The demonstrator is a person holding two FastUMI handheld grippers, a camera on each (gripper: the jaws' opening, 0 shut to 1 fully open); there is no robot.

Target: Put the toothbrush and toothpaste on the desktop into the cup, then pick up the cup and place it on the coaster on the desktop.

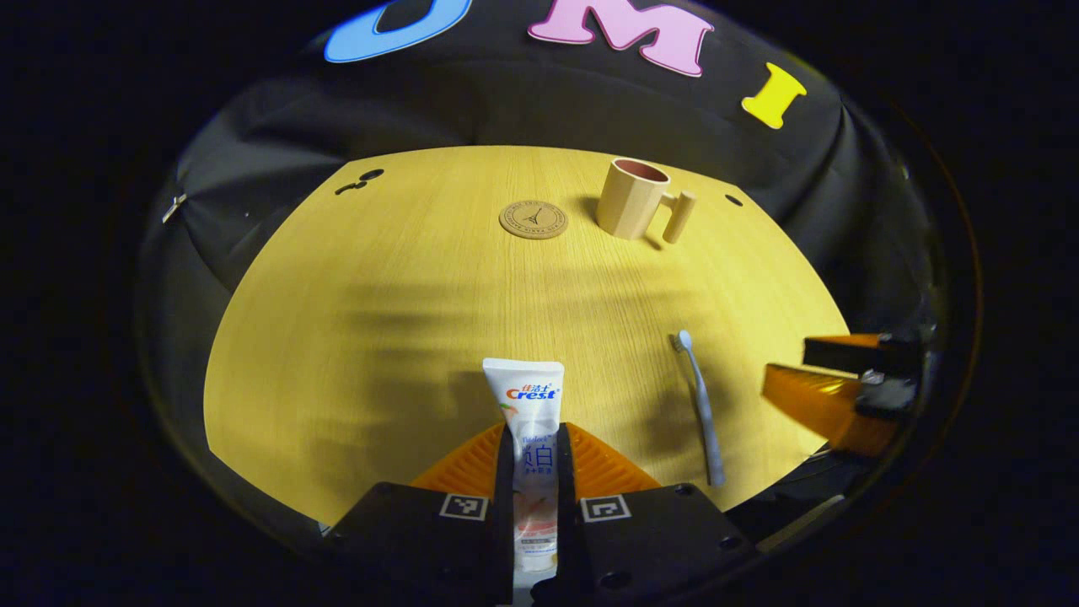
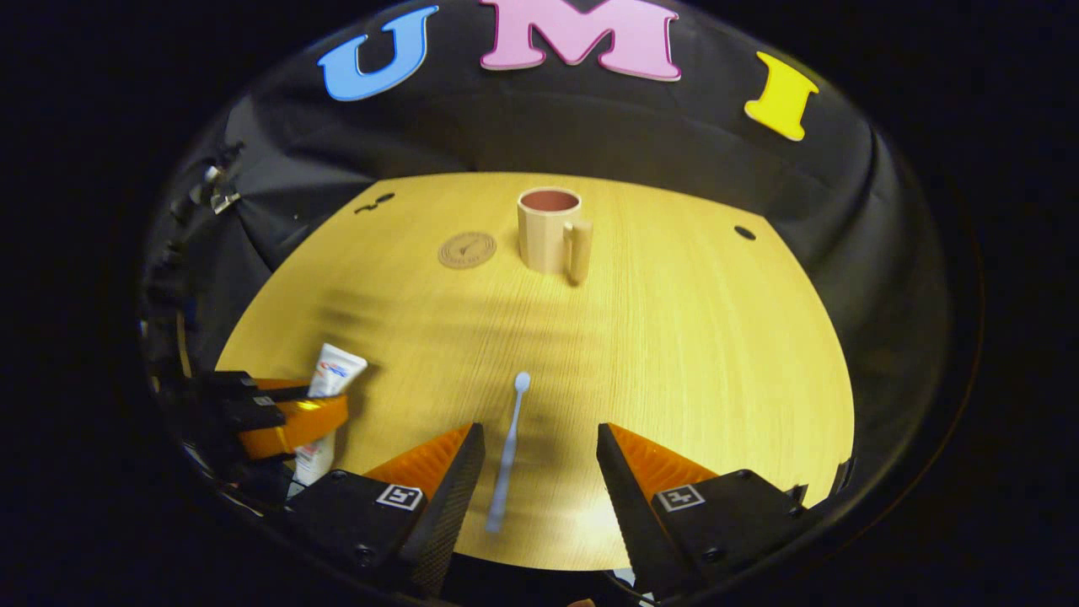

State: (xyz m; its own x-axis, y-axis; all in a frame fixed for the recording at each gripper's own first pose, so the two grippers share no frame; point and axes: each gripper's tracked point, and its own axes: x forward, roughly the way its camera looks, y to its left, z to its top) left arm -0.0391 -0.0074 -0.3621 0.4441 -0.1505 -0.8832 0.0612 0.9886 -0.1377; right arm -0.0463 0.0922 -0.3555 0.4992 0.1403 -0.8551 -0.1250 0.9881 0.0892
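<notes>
In the left gripper view the left gripper (image 1: 534, 472) has its jaws clamped on the white toothpaste (image 1: 529, 421) tube, crimped end pointing away. In the right gripper view the right gripper (image 2: 539, 472) has its jaws wide apart, straddling the pale toothbrush (image 2: 508, 459) lying flat on the desk (image 2: 674, 354). Beyond lies bare wood, then the coaster (image 2: 466, 249) just beside the upright beige cup (image 2: 549, 229), near the far edge.
</notes>
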